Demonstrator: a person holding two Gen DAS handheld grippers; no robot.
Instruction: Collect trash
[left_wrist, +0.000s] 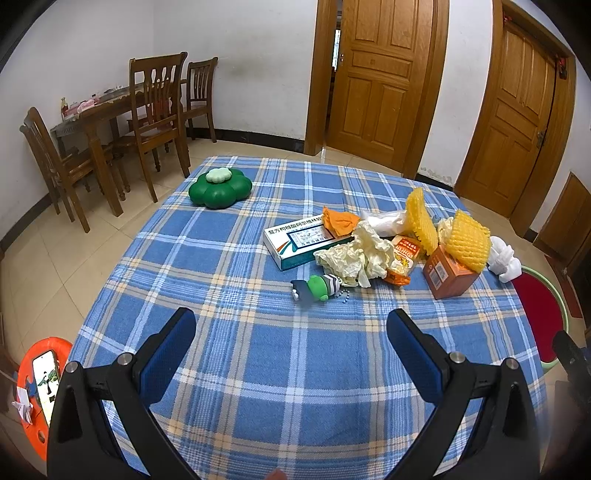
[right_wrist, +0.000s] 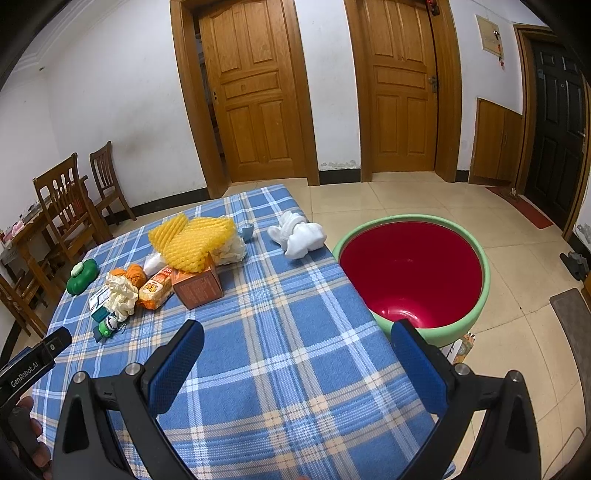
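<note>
Here, in the left wrist view, the left gripper (left_wrist: 291, 325) hangs released above the desk with the blue plaid cloth (left_wrist: 258, 369), its blue-padded fingers (left_wrist: 173, 354) spread wide with nothing between them. Ahead of it lies the trash pile: a white and teal flat carton with printed text (left_wrist: 299, 243), crumpled cream paper (left_wrist: 354, 254) partly on that carton, a folded orange wrapper (left_wrist: 340, 221), an orange snack packet (left_wrist: 402, 264), a brown cardboard box (left_wrist: 448, 273) and two yellow foam fruit nets (left_wrist: 467, 240) on top of the box. A small green and grey toy figure with a bead chain (left_wrist: 317, 288) lies just in front of the paper. A dark green flower-shaped cushion (left_wrist: 219, 190) sits well apart at the far left corner. White moulded foam pieces (left_wrist: 504, 260) rest near the right edge.

In the right wrist view, the right gripper (right_wrist: 297, 349) is likewise released, fingers wide, over the near part of the desk. A round basin with a green rim and red interior (right_wrist: 484, 280) stands just beside the desk's right edge, lower than the top. The trash pile lies on the left half; the white foam pieces (right_wrist: 299, 236) lie near the basin side.
</note>
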